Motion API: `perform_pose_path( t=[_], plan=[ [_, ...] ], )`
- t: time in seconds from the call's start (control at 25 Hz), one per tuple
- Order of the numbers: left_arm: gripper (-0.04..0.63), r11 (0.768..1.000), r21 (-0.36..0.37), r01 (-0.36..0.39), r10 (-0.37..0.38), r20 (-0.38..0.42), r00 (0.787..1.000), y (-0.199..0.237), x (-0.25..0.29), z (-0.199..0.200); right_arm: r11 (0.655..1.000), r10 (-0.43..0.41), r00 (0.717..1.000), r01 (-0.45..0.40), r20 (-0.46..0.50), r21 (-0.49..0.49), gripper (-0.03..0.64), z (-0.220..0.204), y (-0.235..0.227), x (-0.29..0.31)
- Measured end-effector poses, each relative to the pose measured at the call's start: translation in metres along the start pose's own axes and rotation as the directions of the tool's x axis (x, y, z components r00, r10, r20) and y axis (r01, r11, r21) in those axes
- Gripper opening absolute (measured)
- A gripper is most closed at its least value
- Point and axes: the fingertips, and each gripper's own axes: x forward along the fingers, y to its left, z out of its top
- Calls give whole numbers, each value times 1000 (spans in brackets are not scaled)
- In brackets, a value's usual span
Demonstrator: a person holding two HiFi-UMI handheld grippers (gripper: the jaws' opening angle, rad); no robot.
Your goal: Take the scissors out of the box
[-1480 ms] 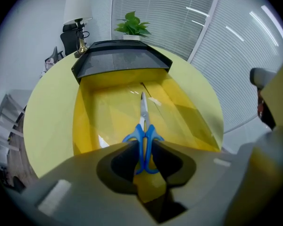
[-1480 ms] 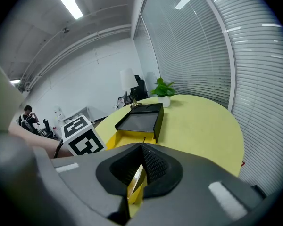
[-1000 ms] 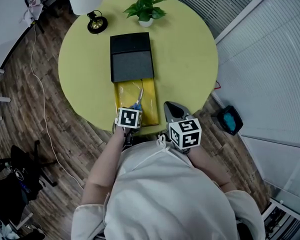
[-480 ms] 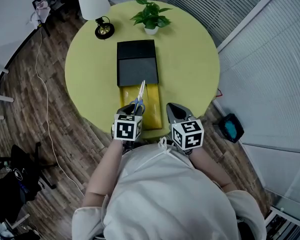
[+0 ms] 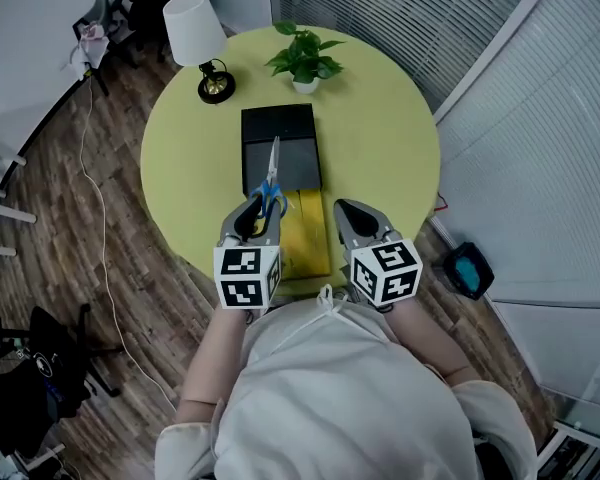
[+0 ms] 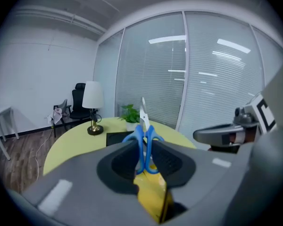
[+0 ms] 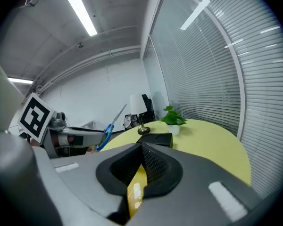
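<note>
Blue-handled scissors (image 5: 270,190) hang in the air above the box, blades pointing away over the black lid (image 5: 292,128). My left gripper (image 5: 252,216) is shut on the handle loops; in the left gripper view the scissors (image 6: 143,134) stand upright between the pads of that gripper (image 6: 144,149). The yellow inner tray (image 5: 308,236) lies pulled out toward me, with nothing visible in it. My right gripper (image 5: 352,220) hovers beside the tray's right edge, jaws together and holding nothing. From the right gripper view (image 7: 140,161) the scissors (image 7: 108,127) show at the left.
The round yellow-green table (image 5: 390,138) also carries a white-shaded lamp (image 5: 198,30) and a potted plant (image 5: 304,60) at its far side. Wood floor, a cable and office chairs lie to the left; glass walls with blinds stand at the right.
My left gripper has risen out of the yellow tray with the scissors, tilting the blades up and away. The right gripper lifted a little beside it.
</note>
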Motion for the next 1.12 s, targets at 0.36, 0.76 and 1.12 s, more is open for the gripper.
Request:
perform_pose_path(
  t=[0.36, 0.76, 1.12],
  plan=[
    [94, 999, 21, -33, 29, 163, 986, 0, -24, 49, 997, 41, 995, -36, 86, -62, -2, 41, 19, 2],
    [94, 999, 16, -52, 49, 164, 985, 13, -27, 52, 993, 74, 993, -65, 91, -97, -2, 46, 31, 9],
    [94, 998, 32, -45, 39, 168, 985, 9, -23, 49, 991, 68, 994, -58, 80, -118, -2, 41, 31, 13]
  ],
)
